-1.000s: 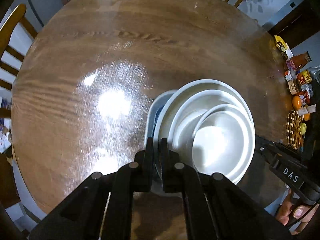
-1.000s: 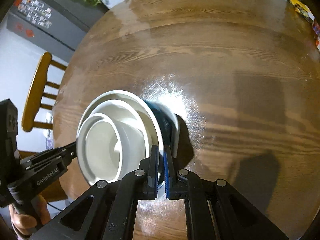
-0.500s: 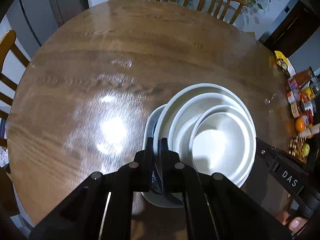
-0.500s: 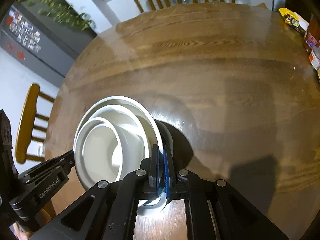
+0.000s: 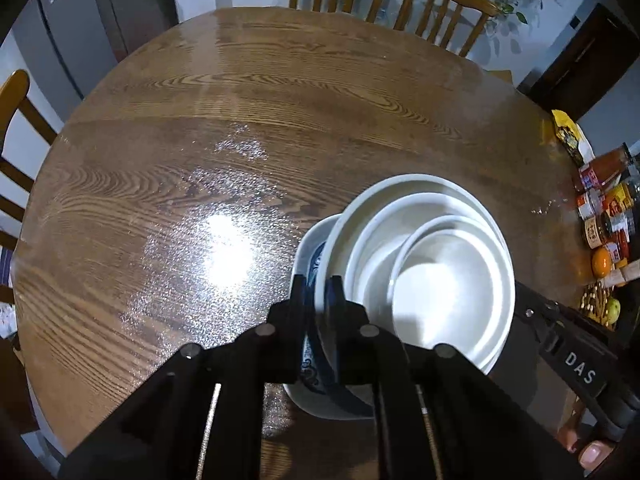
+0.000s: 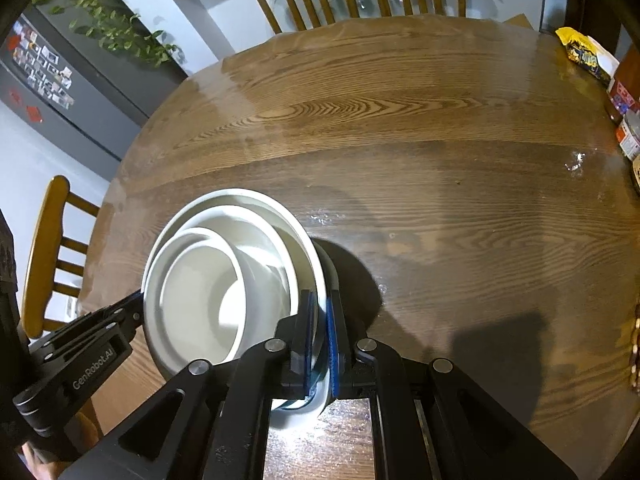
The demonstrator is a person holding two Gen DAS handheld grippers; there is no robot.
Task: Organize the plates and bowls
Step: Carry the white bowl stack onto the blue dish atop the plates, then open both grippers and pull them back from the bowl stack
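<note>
A stack of three nested white bowls [image 5: 436,264] sits in a blue-patterned white dish [image 5: 310,256] and hangs above the round wooden table [image 5: 240,120]. My left gripper [image 5: 318,298] is shut on the stack's left rim. My right gripper [image 6: 320,316] is shut on the opposite rim, where the stack [image 6: 224,272] and the blue-patterned dish [image 6: 326,392] show. Each gripper shows in the other's view, the right gripper's body [image 5: 568,356] at right and the left gripper's body [image 6: 80,360] at left.
Jars, sauce bottles and fruit [image 5: 604,224] crowd the table's right edge, with a yellow snack bag [image 6: 584,54]. Wooden chairs stand at the far side [image 5: 436,4] and at the left [image 6: 48,248]. A dark fridge [image 6: 52,84] stands behind.
Both grippers have lifted the stack of bowls higher and tilted back, so more of the table, chairs and room shows. Their hold on the rims is unchanged.
</note>
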